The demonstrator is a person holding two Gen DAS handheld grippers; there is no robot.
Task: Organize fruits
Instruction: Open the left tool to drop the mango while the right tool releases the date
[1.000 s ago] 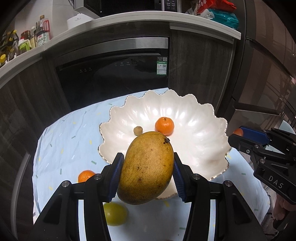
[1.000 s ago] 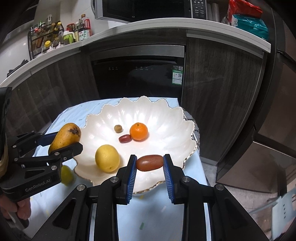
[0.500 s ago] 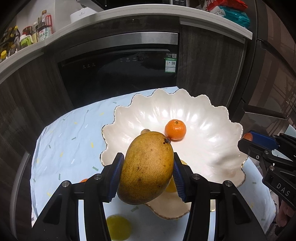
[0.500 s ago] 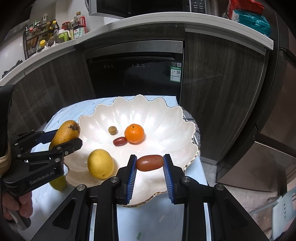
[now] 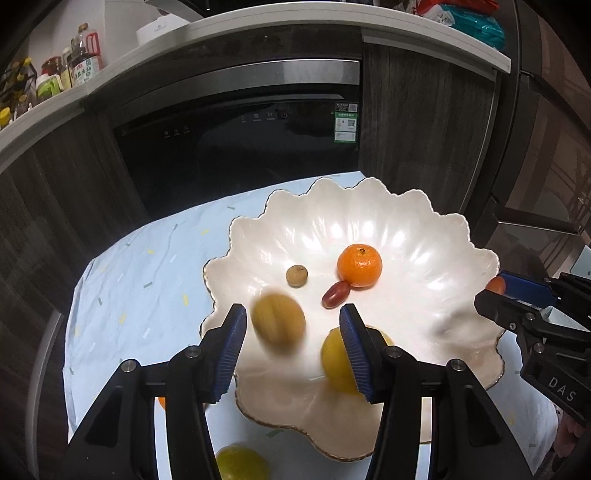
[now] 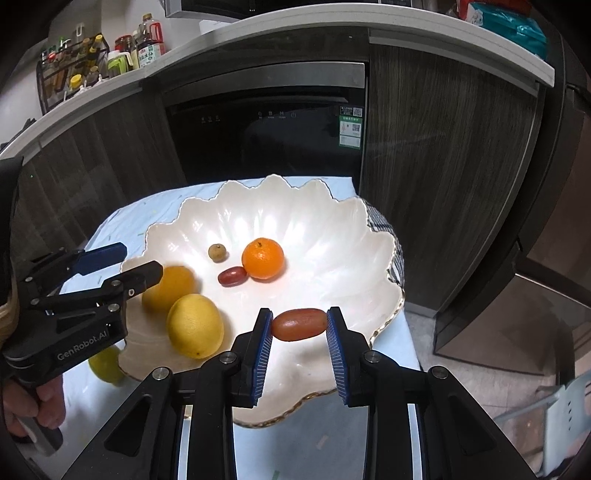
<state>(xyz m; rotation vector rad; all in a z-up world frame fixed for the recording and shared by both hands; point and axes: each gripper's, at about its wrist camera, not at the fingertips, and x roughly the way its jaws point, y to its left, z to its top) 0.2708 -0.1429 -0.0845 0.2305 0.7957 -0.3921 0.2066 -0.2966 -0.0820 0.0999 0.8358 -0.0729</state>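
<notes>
Released from the left gripper (image 5: pixel 291 350), whose fingers now stand spread, the mango (image 5: pixel 277 324) drops blurred into the bowl (image 5: pixel 424 229). Right gripper (image 6: pixel 299 338) jaws have just been opening around the red oblong fruit (image 6: pixel 299 324), barely touching. Green fruit (image 5: pixel 242 461) waits on the cloth.

The bowl (image 6: pixel 332 236) is pearly white with a gold rim; the tablecloth (image 5: pixel 147 266) is pale blue with confetti flecks; the blurred mango (image 5: pixel 277 325) looks yellow-brown; the tangerine (image 6: pixel 263 257) is orange.

Black dishwasher (image 6: pixel 269 125) under white counter (image 6: pixel 295 27); bottles (image 6: pixel 147 40) on counter.
</notes>
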